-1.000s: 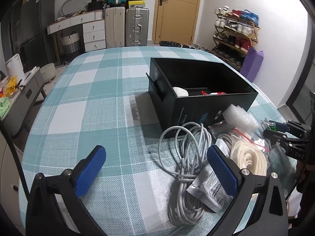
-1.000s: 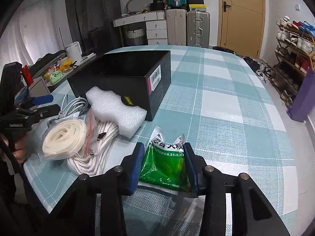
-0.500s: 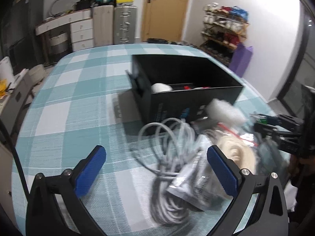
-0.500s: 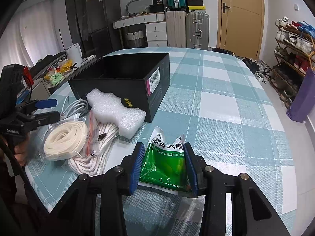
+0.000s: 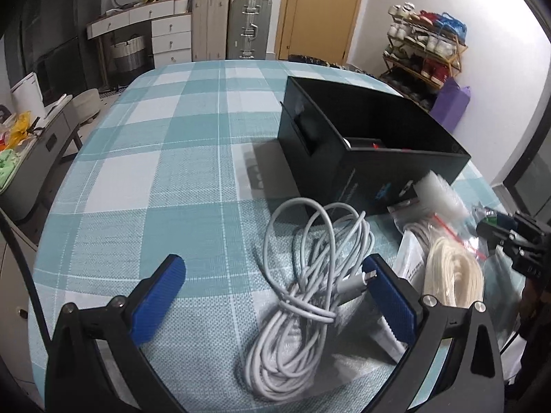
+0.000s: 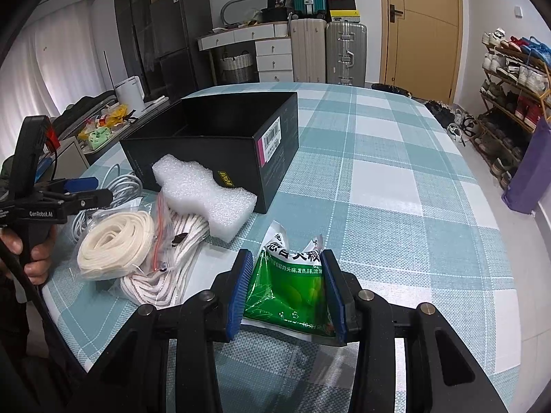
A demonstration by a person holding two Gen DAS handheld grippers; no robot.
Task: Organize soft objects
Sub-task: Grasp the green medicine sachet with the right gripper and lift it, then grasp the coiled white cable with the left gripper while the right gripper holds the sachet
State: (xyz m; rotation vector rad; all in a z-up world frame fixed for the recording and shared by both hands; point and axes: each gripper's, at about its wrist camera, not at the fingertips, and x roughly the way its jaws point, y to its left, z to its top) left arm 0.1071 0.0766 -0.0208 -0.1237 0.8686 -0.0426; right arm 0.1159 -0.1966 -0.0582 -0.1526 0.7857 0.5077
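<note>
My left gripper (image 5: 275,296) is open, low over a coiled grey cable (image 5: 310,275) that lies between its blue pads on the checked tablecloth. My right gripper (image 6: 284,292) is shut on a green packet (image 6: 289,285) just above the table. An open black box (image 5: 372,151) stands behind the cable and also shows in the right wrist view (image 6: 220,144). A white foam piece (image 6: 203,196) leans at the box's front. A bagged cream strap coil (image 6: 113,244) and a white rope bundle (image 6: 168,268) lie beside it. The left gripper (image 6: 79,192) also shows from the right wrist.
The round table (image 5: 155,179) has a curved front edge close to both grippers. Suitcases (image 5: 248,27), drawers and a shoe rack (image 5: 423,51) stand beyond it. Something white and red lies inside the box (image 5: 365,144).
My left gripper has moved forward and down, and the grey cable now lies between its pads. My right gripper still holds the green packet in the same place.
</note>
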